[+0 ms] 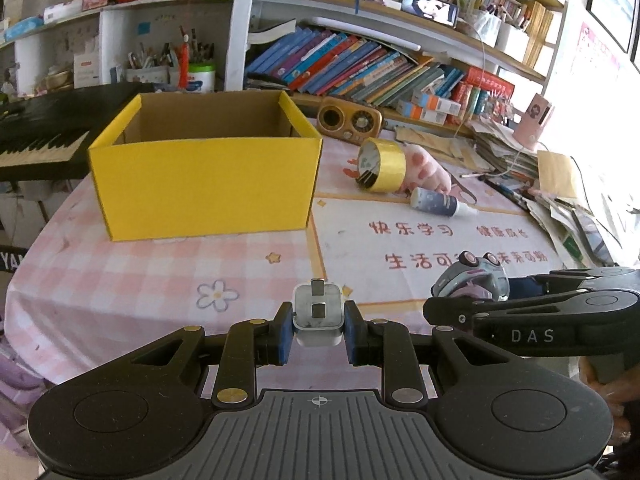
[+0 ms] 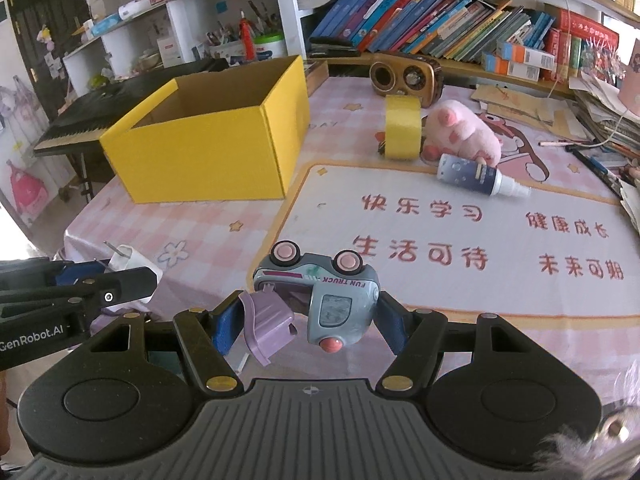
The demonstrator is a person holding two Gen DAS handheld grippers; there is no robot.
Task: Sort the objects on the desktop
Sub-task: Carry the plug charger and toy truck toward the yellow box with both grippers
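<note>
Plug (image 1: pixel 318 312) sits clamped in the left gripper (image 1: pixel 318 330), its base hidden; the right gripper (image 2: pixel 308 322) grips an upturned toy truck (image 2: pixel 320 296). Beyond them stands the yellow box (image 1: pixel 204 184), with tape (image 1: pixel 382 164), pig (image 2: pixel 464 130) and bottle (image 2: pixel 476 176) to its right.

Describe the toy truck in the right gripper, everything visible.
The toy truck is a small plastic-looking vehicle with a grey-blue body, pink wheels and a pink round nub at its low end. It is upside down, wheels up, with "FUN TRUCK" reading inverted on its side. A lilac flap, perhaps a door or tailgate, hangs open at its left. The right gripper holds it above the pink checked tablecloth, blue-padded jaws closed on either side. In the left wrist view it shows partly behind that gripper.
</note>
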